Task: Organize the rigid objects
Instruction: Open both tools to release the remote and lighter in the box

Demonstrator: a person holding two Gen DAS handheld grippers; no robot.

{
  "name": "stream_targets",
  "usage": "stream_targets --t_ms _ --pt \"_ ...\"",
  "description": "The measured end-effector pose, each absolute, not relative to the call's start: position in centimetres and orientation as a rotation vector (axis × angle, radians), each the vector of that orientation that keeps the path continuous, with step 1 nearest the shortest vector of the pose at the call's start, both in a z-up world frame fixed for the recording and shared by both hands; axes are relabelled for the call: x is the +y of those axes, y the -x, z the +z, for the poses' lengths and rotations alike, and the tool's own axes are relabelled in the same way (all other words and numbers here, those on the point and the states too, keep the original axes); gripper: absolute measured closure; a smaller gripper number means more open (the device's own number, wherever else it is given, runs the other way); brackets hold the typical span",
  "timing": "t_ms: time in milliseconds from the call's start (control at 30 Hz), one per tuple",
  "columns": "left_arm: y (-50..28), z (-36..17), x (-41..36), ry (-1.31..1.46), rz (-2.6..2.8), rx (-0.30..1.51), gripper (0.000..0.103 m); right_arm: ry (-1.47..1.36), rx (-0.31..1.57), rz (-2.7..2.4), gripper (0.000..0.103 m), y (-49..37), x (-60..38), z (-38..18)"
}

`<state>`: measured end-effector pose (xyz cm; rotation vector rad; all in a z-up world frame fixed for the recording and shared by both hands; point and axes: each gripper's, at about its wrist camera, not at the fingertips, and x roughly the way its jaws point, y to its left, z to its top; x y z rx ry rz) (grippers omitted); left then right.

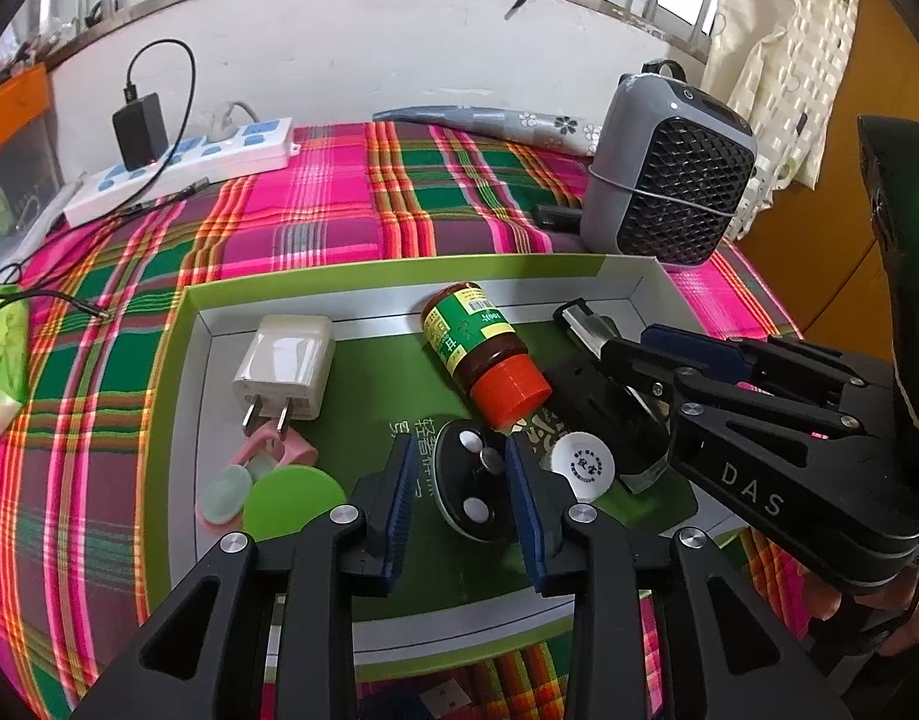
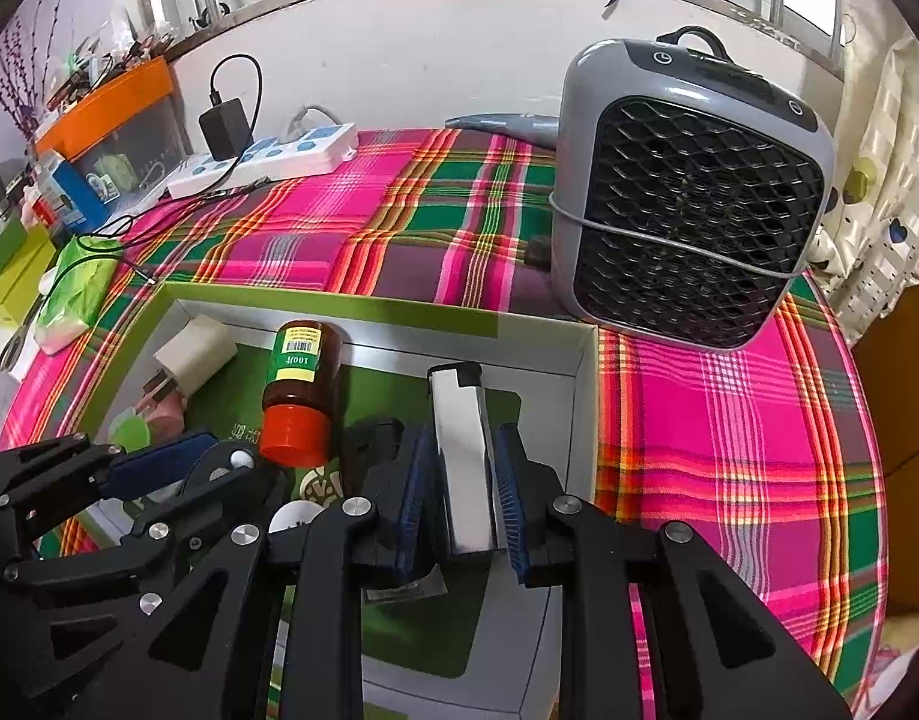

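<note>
Both grippers work inside the green-rimmed box [image 1: 186, 360] on the plaid cloth [image 1: 339, 198]. The left gripper [image 1: 462, 486] has its jaws around the black disc [image 1: 468, 480], touching or nearly so. The right gripper [image 2: 462, 498] is clamped on the silver lighter [image 2: 462, 450]. A bottle [image 1: 474, 348] lies between them, by the charger [image 1: 285, 366].

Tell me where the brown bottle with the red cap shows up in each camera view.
Left wrist: brown bottle with the red cap lies centre, cap toward the camera, inside the green-rimmed tray.
Right wrist: bottle lies left of centre.
Shared landmark: grey fan heater behind the tray.
</note>
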<state>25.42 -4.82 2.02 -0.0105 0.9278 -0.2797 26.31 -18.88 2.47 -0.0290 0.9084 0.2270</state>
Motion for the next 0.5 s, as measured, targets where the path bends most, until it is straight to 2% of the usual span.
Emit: stream_targets --t_ms 500 --pt "-21.9 4.3 -4.3 0.004 -0.277 0.879 0.073 0.008 0.860 0.233 0.078 -23.4 -19.1 4.5"
